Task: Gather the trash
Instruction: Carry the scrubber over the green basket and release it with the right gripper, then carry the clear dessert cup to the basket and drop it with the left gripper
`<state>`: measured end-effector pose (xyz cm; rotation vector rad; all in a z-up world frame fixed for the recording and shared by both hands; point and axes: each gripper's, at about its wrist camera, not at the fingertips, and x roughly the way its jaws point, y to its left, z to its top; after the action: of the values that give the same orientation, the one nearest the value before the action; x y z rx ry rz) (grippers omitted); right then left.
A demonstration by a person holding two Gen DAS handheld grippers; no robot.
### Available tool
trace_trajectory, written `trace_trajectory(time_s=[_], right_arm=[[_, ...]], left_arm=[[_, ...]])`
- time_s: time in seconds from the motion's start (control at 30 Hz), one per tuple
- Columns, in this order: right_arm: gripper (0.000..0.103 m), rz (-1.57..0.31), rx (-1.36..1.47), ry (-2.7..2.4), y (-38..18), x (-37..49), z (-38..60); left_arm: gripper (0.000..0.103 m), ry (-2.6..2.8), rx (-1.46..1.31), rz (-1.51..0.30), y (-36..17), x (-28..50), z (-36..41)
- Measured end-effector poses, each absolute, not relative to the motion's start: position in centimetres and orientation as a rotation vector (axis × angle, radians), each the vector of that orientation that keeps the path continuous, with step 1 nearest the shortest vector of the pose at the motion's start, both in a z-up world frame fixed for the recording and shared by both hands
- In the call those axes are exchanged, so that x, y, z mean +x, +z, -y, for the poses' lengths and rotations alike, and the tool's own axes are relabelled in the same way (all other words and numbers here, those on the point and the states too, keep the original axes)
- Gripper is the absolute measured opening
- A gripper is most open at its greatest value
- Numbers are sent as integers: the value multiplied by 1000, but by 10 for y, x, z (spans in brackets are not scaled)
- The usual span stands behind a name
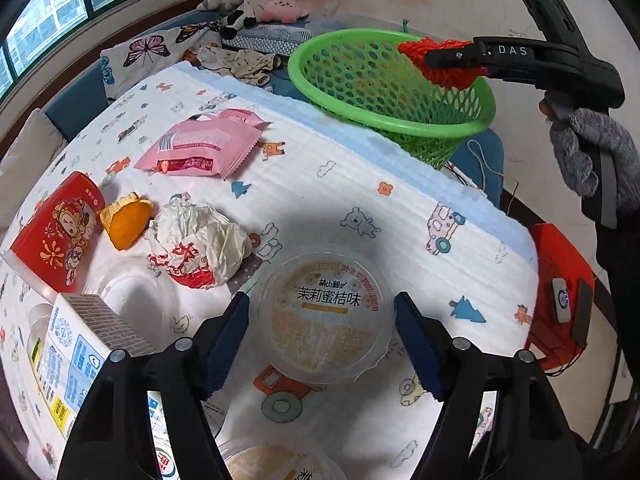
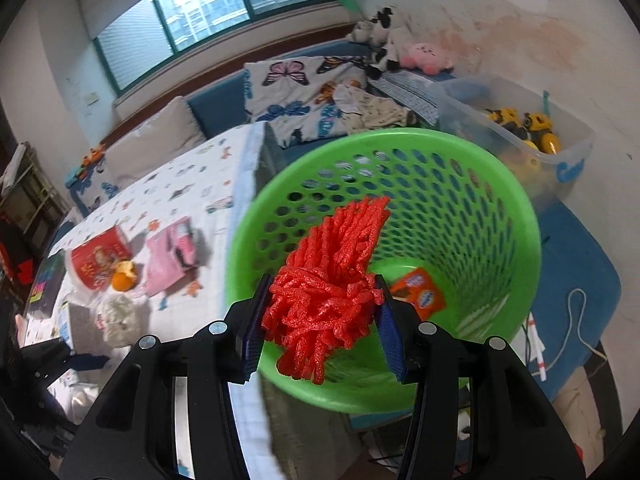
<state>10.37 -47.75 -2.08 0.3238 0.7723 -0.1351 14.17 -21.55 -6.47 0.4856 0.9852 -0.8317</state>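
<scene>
My right claw pinches the red foam fruit net over the green basket, its mouth at twelve o'clock; my left claw is spread around the pudding cup.

Basket mouth seemingly open; foam net overhead.

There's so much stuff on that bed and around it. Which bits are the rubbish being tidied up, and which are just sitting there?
Part of the job:
red foam netting, held in the right gripper
green basket
round plastic lid, between the open left gripper
crumpled wrapper
pink packet

Just lying about:
plush toys
butterfly blanket
toy bin
</scene>
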Motion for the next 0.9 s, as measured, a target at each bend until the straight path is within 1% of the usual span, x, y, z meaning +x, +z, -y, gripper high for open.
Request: trace_trajectory(time_s=[0.03, 0.23, 0.27, 0.37, 0.5, 0.9], right_arm=[[51, -778, 325, -143, -23, 105, 481], [52, -798, 333, -171, -33, 108, 494], [55, -799, 332, -176, -34, 109, 495], [67, -793, 335, -191, -35, 108, 499], [72, -784, 349, -198, -35, 106, 503], [73, -723, 363, -187, -15, 78, 506]], left_arm=[[69, -833, 485, -989, -66, 142, 216], [68, -826, 501, -972, -64, 140, 219], [68, -829, 501, -968, -63, 139, 219], [68, -837, 500, -949, -55, 137, 220], [68, -849, 484, -914, -39, 138, 223], [68, -898, 439, -811, 14, 154, 267]])
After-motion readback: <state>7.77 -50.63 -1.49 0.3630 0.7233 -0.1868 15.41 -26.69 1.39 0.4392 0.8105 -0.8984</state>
